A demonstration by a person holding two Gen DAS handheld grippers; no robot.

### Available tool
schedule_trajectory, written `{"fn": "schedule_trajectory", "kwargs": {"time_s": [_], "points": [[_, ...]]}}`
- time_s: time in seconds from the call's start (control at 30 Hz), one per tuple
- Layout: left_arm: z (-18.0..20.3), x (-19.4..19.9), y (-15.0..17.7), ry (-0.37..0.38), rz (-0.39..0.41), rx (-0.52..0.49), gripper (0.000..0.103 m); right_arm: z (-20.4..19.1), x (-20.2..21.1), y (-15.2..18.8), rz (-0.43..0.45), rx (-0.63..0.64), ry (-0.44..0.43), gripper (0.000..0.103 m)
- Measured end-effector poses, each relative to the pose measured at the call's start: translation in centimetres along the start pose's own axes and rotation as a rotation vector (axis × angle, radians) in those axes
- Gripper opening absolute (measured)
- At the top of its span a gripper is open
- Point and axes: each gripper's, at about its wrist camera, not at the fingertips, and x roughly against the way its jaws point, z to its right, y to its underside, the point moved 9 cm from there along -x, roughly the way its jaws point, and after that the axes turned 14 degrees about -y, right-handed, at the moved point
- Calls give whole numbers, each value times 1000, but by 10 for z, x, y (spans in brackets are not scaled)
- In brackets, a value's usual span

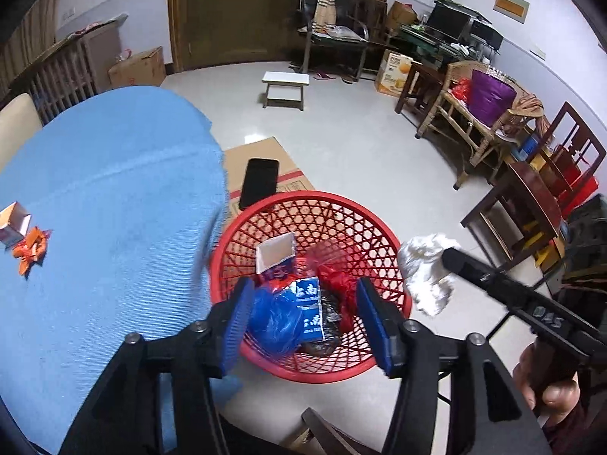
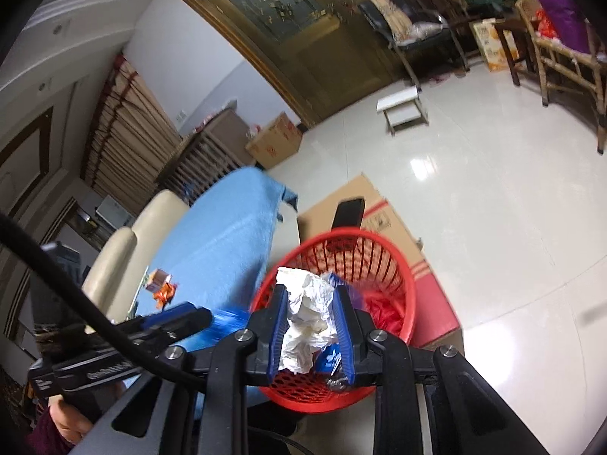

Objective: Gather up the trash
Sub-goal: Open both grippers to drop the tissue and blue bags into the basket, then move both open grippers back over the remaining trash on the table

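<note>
Right, nearest first: right claw point(image 2: 309, 331) is closed on a crumpled white tissue point(image 2: 307, 326), pinched between the blue pads, held above the near rim of the red basket point(image 2: 402, 303). In the left view the tissue point(image 1: 428, 276) looks just outside the basket's right rim point(image 1: 394, 250), so true position over the opening is unclear. Left claw point(image 1: 303, 320) is wide open with nothing in it, hovering over the basket contents: blue bag point(image 1: 273, 318), blue packet point(image 1: 309, 313), red bag point(image 1: 339, 284), small white box point(image 1: 275, 256).

Further out, the bench with blue cloth point(image 1: 114, 208) carries leftover trash: an orange wrapper point(image 1: 32, 250) touching a small carton point(image 1: 15, 222). Behind the basket, a black phone point(image 1: 260, 184) lies on a cardboard box point(image 1: 265, 159).

Risks: if released now, the tissue may drop on the floor beside the rim; it is light and may cling to a pad. The two claws are close and could knock. The basket is light and could tip if bumped. The phone is not trash and should not be grabbed.

Writing: packet shows white Chinese characters, one reads "南", the Latin line too small to read. "DAS" is embossed on the right claw body in the left view.
</note>
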Motion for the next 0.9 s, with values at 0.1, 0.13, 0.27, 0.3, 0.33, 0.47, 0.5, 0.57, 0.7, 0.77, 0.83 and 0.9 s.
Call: {"fn": "schedule_trajectory", "kwargs": {"time_s": [0.1, 0.13, 0.27, 0.3, 0.33, 0.47, 0.5, 0.57, 0.7, 0.77, 0.83, 0.9], "points": [[-9, 14, 0, -23, 37, -22, 60, 1, -9, 5, -34, -36, -7, 28], [-12, 21, 1, -34, 54, -33, 61, -2, -10, 4, -33, -31, -10, 28], [-34, 50, 10, -122, 127, -72, 65, -18, -7, -3, -18, 3, -26, 37], [-40, 55, 12, -141, 139, -76, 67, -22, -7, -5, -11, 10, -25, 42], [-47, 62, 16, -163, 152, -78, 67, -26, -4, -8, 5, 21, -23, 65], [-75, 86, 35, -225, 184, -60, 68, -46, -1, -18, 53, 79, -19, 72], [-86, 92, 41, -247, 190, -47, 69, -52, 0, -20, 63, 88, -22, 72], [-107, 101, 52, -292, 192, -21, 69, -66, 1, -24, 75, 115, -30, 72], [-151, 113, 73, -367, 188, 47, 69, -94, -5, -25, 72, 154, -62, 72], [-182, 123, 86, -402, 188, 104, 69, -113, -11, -22, 58, 185, -83, 72], [-206, 130, 96, -423, 188, 150, 69, -136, -18, -17, 44, 230, -105, 72], [-238, 137, 108, -460, 184, 209, 69, -157, -27, -11, 28, 275, -128, 72]]}}
